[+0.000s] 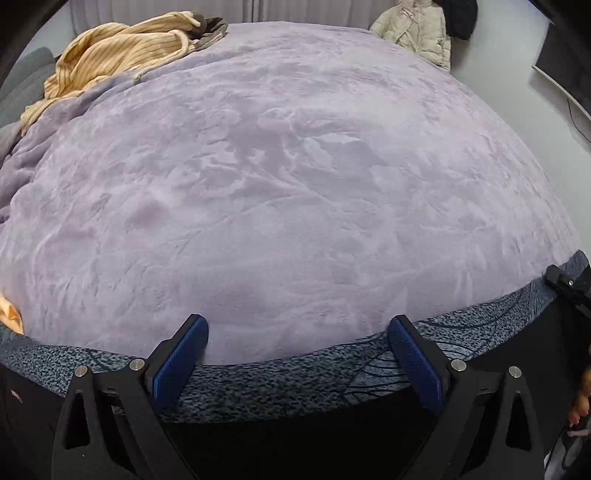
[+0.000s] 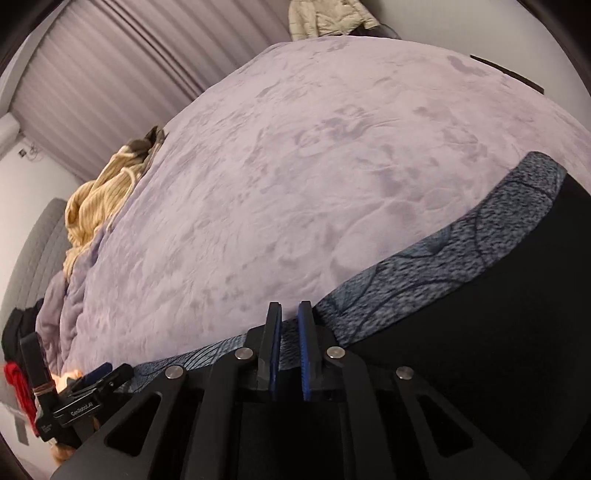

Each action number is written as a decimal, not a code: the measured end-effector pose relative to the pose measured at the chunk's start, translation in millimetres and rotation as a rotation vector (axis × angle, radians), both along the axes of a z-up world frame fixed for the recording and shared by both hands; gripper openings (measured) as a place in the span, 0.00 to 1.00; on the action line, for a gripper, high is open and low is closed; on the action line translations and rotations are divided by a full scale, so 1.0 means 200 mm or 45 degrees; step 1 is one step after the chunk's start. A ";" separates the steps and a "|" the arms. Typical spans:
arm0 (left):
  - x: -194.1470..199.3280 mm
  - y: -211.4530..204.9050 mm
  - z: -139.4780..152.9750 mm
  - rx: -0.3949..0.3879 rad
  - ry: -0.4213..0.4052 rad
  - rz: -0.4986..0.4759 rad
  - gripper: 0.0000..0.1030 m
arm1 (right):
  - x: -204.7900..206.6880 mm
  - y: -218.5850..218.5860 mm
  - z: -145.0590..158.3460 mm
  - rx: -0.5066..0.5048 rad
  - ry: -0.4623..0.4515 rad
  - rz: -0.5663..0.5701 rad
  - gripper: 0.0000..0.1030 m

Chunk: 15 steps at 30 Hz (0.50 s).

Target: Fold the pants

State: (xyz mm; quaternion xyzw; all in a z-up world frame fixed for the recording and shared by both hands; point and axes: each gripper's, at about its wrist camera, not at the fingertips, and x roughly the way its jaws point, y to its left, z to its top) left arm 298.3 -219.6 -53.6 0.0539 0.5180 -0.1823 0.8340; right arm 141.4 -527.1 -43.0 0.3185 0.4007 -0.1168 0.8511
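Black pants [image 2: 480,332] with a speckled blue-grey waistband [image 2: 443,251] lie at the near edge of a bed under a lavender blanket [image 2: 295,166]. My right gripper [image 2: 290,306] has its jaws closed to a narrow slit on the waistband's upper edge, with the fabric pinched between the pads. My left gripper [image 1: 297,325] is open wide over the same waistband [image 1: 277,384], its blue pads [image 1: 181,362] clear of the cloth. The black pant fabric [image 1: 295,435] drops away below. The left gripper's body [image 2: 92,380] shows at the lower left of the right wrist view.
A tan ribbed garment [image 1: 118,48] is heaped at the bed's far left corner. A beige puffer jacket [image 1: 417,29] hangs beyond the far edge. A dark screen [image 1: 569,66] is on the right wall, and curtains [image 2: 92,92] are behind. Red cloth [image 2: 14,384] lies low left.
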 end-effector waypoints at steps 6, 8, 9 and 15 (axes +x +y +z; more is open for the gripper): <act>-0.10 0.30 0.19 0.085 -0.133 0.001 0.96 | -0.17 -0.08 0.07 0.122 -0.086 -0.093 0.12; -0.16 0.45 0.24 0.116 -0.172 0.013 0.96 | -0.22 -0.04 0.12 0.151 -0.083 -0.079 0.20; -0.18 0.52 0.26 0.129 -0.184 0.024 0.96 | -0.24 0.01 0.14 0.153 -0.091 -0.044 0.26; -0.20 0.97 0.21 0.224 -0.176 0.222 0.96 | -0.35 0.40 0.19 0.146 -0.113 0.196 0.49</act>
